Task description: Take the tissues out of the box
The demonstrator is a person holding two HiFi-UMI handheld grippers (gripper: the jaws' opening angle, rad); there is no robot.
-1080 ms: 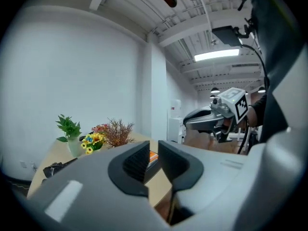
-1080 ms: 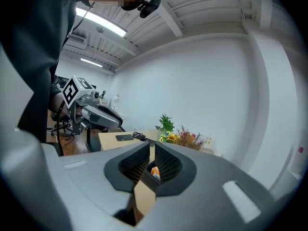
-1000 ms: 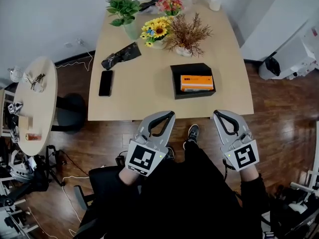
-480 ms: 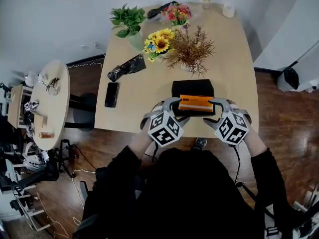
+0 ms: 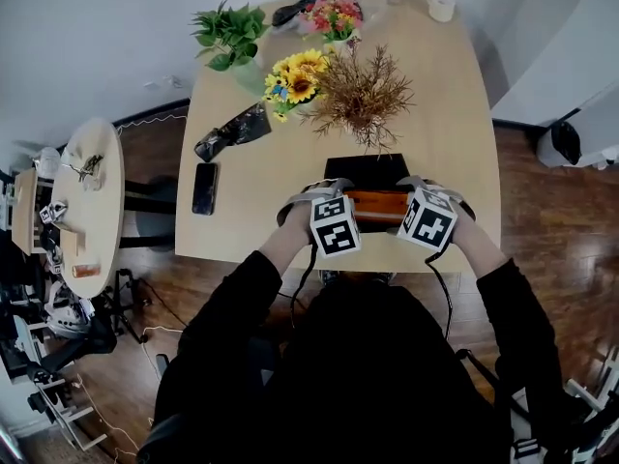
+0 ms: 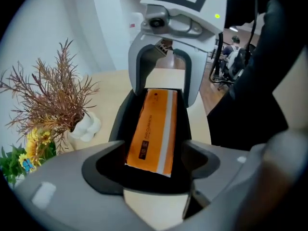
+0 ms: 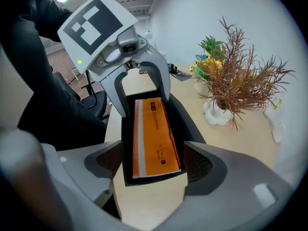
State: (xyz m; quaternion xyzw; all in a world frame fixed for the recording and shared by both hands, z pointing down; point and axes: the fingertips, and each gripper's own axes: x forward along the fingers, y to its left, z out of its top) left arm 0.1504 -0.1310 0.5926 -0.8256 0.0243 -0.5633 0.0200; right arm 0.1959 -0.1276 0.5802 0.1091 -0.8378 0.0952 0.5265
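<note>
A black open box [image 5: 368,170] lies near the front edge of the wooden table [image 5: 445,114], with an orange tissue pack [image 5: 379,204] inside it. My left gripper [image 5: 350,211] is at the box's left end and my right gripper [image 5: 401,206] is at its right end, facing each other. In the left gripper view the tissue pack [image 6: 154,129] and box [image 6: 120,124] run away from my left gripper [image 6: 154,170] toward the right gripper [image 6: 166,81]. The right gripper view shows the pack [image 7: 154,138] ahead of my right gripper [image 7: 151,170]. Both pairs of jaws are opening, with a box end between them and gaps at the pads.
Behind the box stand a dried plant [image 5: 363,90], sunflowers [image 5: 295,75], a green plant [image 5: 227,32] and pink flowers [image 5: 331,13]. A phone [image 5: 204,188] and a black bag [image 5: 232,129] lie on the table's left. A round side table [image 5: 77,206] stands further left.
Both grippers have moved from over the person's lap up to the two ends of the black box. Their jaws have gone from shut to wide apart.
</note>
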